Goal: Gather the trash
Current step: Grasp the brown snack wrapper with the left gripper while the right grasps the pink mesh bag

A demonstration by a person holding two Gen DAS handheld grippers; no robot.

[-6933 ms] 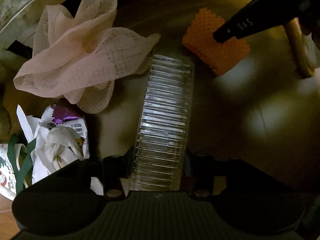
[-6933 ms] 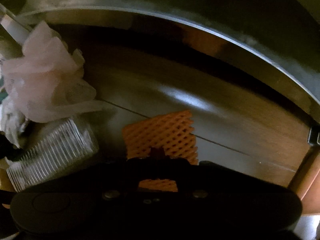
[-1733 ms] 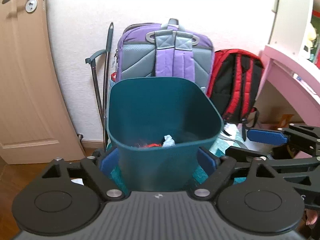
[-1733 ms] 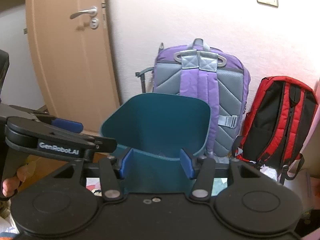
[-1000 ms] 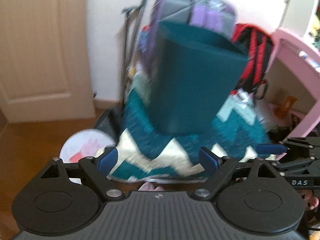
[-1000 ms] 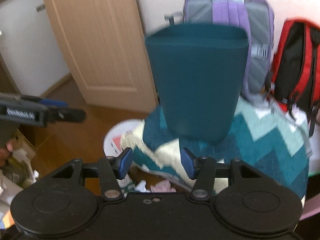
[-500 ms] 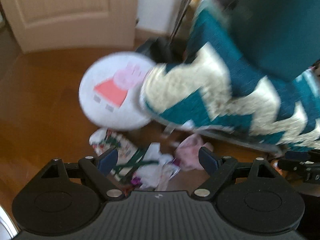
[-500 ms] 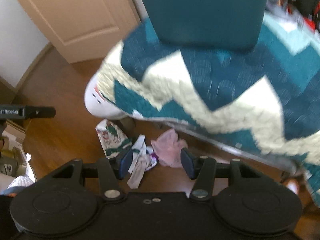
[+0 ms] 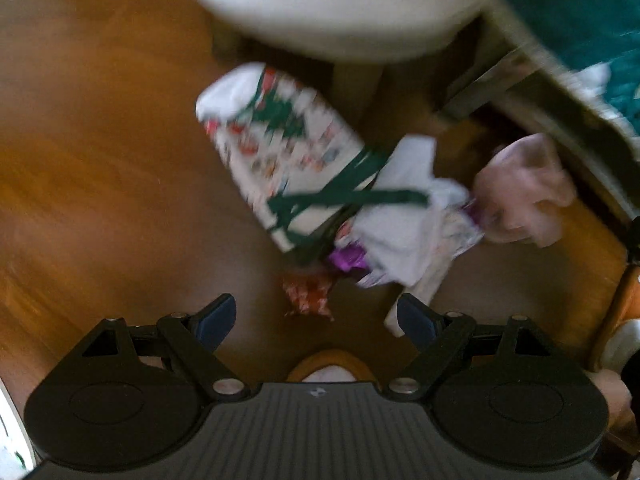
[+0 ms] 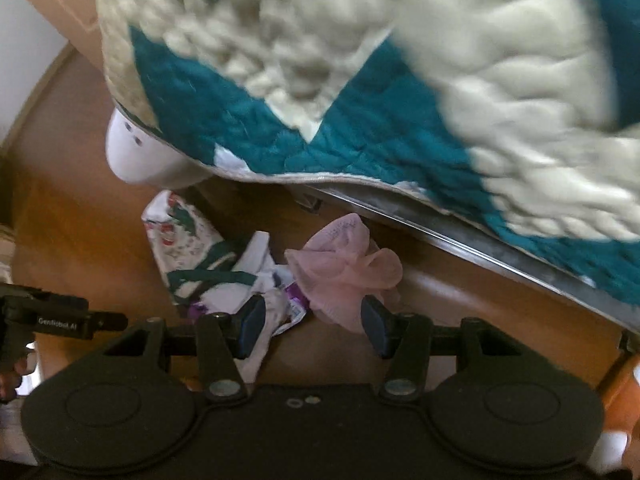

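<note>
Crumpled white paper [image 9: 400,236], gauzy pink cloth [image 10: 348,268], glossy wooden floor [image 9: 100,168], both grippers' jaws apart, empty

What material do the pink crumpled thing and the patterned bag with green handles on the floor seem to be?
Pink crumpled thing: probably thin gauzy fabric or mesh, matte and slightly see-through, with soft ruffled folds. Patterned bag: looks like printed paper, matte, flat and creased; green ribbon-like handles. Blur leaves both uncertain.

The left gripper [image 9: 316,322] points straight down, jaws spread wide and empty. The right gripper [image 10: 313,325] tilts steeply downward, jaws apart, gripping nothing.
</note>
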